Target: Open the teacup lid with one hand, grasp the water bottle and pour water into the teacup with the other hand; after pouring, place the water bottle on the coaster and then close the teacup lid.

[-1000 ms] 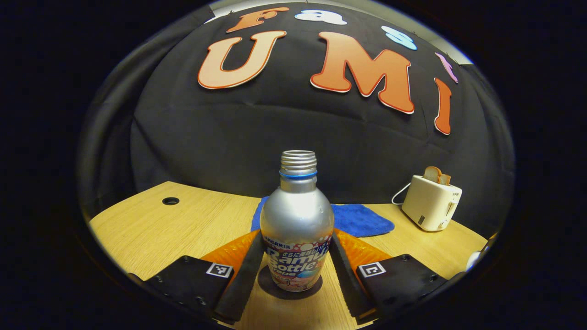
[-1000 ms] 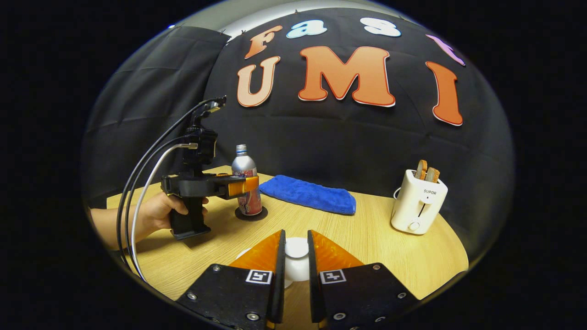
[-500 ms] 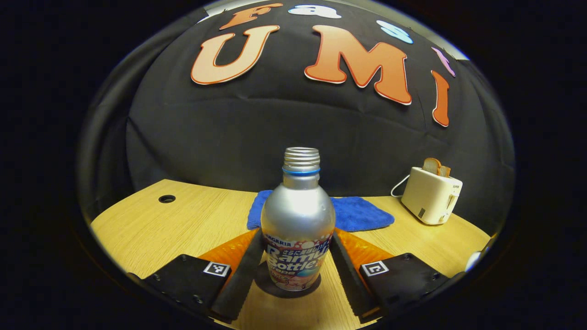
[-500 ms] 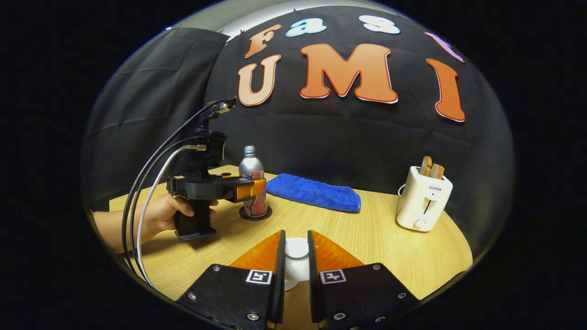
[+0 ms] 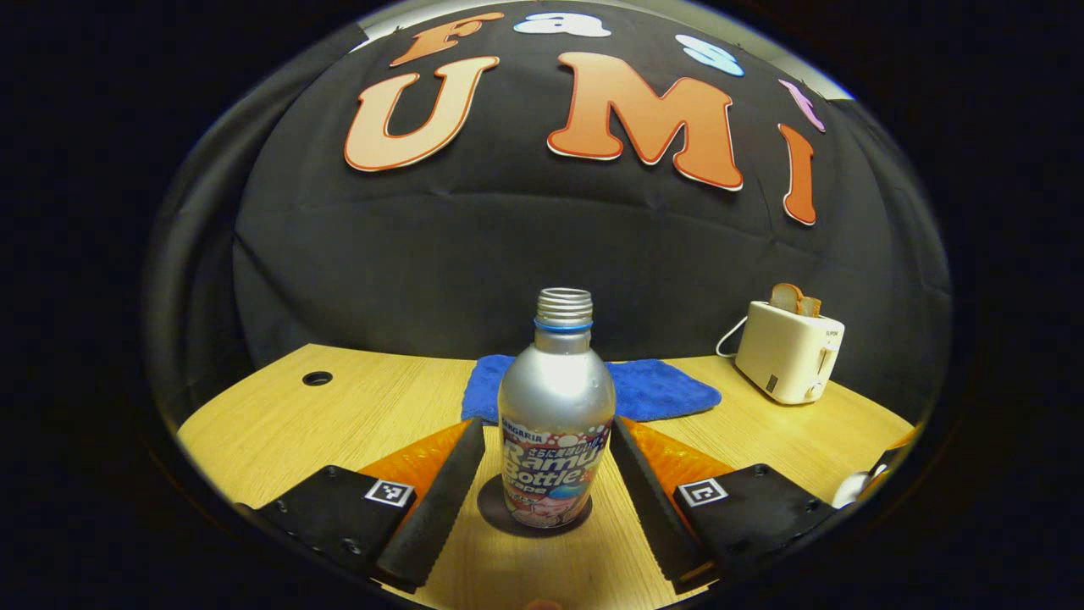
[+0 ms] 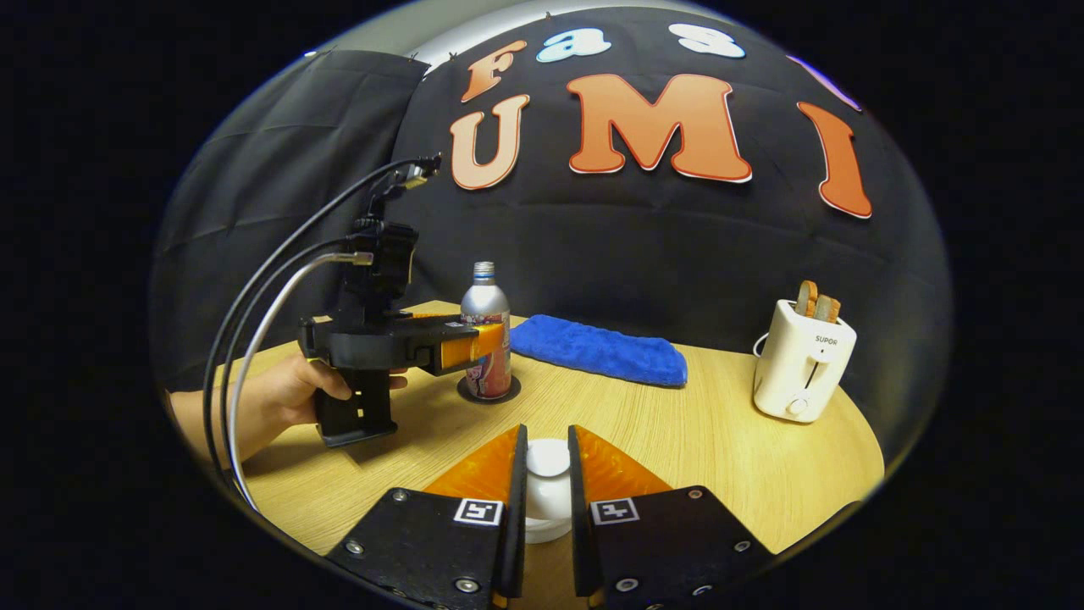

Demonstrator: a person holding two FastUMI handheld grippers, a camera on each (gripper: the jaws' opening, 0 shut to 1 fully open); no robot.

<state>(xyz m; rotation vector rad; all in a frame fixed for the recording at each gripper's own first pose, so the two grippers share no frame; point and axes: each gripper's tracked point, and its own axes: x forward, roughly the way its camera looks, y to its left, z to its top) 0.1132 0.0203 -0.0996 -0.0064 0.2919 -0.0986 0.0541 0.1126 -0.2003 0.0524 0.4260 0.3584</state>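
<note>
Left tool [image 5: 546,474] is open wide, its pads standing clear on both sides of the water bottle [image 5: 556,424], nothing gripped. The bottle stands upright and uncapped on the dark coaster [image 5: 533,518] at 6 o'clock in the left gripper view; in the right gripper view it sits at 11 o'clock, with the left tool [image 6: 478,339] level with its label and a hand [image 6: 292,394] on the grip. Right tool [image 6: 547,474] is nearly closed, both fingers pressed on the white knob of the teacup lid [image 6: 548,462] at 6 o'clock in the right gripper view. Teacup body is mostly hidden behind the fingers, so whether the lid is seated or lifted cannot be told. Judged stage: bottle is parked, lid closing remains. Risks: the left tool pulling out off-axis could clip the bottle with a pad and topple it, and with no cap any water left would spill onto the tabletop [image 6: 677,432]. The knob is small and smooth, so a tilted hold could slip or set the lid crooked on the rim. Blue cloth [image 6: 597,352] and toaster [image 6: 800,364] sit at 12 to 2 o'clock, well apart from both tools.
</note>
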